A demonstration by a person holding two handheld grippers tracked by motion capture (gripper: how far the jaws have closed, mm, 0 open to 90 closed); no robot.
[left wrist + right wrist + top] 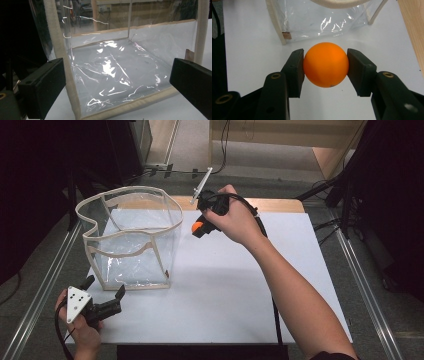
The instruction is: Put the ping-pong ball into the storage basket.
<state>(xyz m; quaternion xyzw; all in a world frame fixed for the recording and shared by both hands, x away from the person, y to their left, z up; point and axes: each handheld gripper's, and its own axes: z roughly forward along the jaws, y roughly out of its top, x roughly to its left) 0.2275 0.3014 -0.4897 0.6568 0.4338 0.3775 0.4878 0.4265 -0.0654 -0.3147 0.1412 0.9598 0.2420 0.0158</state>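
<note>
Now: ball clamped, bag waiting

Your right gripper (325, 66) pinches the orange ball (326, 64) above the white table (225, 285), at three o'clock of the clear bag (132, 240). Your left gripper (102, 292), jaws wide and empty, sits at the bag's seven o'clock corner.

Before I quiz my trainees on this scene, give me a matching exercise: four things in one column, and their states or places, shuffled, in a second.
Things:
1. orange ball
2. clear bag
3. left gripper
4. right gripper

States:
A. open, jaws facing the bag's near side
B. stands upright, mouth open, on the white board
C. clamped between two black jaws
D. shut on the ball, held beside the bag

Pairs: 1-C, 2-B, 3-A, 4-D
</note>
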